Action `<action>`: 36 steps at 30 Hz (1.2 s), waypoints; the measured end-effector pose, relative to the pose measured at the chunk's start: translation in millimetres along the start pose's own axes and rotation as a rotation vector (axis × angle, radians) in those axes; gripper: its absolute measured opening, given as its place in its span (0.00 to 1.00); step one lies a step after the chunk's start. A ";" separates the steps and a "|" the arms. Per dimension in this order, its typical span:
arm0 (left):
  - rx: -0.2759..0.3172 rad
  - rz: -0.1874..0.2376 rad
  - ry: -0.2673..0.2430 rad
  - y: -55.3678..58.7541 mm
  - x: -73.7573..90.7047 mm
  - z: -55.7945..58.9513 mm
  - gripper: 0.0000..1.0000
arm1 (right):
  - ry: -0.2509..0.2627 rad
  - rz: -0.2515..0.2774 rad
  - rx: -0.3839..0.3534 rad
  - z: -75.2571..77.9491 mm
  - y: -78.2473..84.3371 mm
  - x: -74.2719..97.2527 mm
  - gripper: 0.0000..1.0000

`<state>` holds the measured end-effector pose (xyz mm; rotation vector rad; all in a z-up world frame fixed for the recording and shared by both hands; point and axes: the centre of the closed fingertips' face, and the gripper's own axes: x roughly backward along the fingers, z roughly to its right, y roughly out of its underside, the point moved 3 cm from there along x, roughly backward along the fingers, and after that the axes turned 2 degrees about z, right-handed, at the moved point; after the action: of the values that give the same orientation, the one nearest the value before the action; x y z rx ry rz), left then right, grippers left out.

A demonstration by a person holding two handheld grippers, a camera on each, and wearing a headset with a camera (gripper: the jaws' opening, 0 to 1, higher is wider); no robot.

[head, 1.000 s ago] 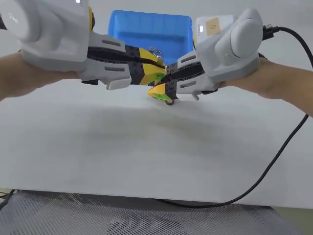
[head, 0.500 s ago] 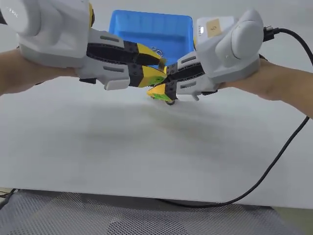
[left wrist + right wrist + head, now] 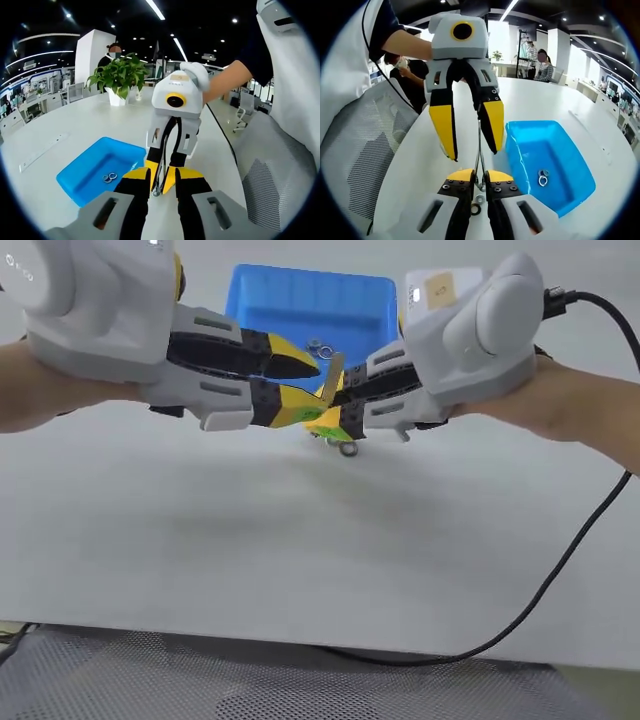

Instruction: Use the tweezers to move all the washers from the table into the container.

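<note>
Right gripper view: right claw clamped on tweezers, their ends unclear; left claw apart.

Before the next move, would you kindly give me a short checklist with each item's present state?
1. Right gripper shut on the tweezers: ok.
2. Left gripper open, its jaws either side of the tweezers: ok.
3. Tweezers' tips placed on a washer: cannot tell.
4. All washers off the table: not ok. One washer lies under the right gripper.
5. Container open and unblocked, beside the grippers: ok. It holds two washers.
</note>
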<state>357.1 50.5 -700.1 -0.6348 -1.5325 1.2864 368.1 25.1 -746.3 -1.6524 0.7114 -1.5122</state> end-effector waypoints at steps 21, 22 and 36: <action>0.063 -0.010 -0.115 12.6 52.5 -4.2 0.33 | 0.006 -0.017 0.039 -1.0 -35.9 21.9 0.10; 0.065 -0.011 -0.119 13.8 54.1 -3.8 0.33 | 0.006 -0.017 0.040 -0.8 -38.3 22.8 0.10; 0.076 0.004 -0.157 17.4 68.8 -6.3 0.34 | 0.029 -0.020 0.083 22.1 -69.9 30.5 0.10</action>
<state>334.1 117.5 -692.5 -0.4979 -1.6007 1.4184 387.4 42.0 -671.2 -1.5822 0.6407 -1.5618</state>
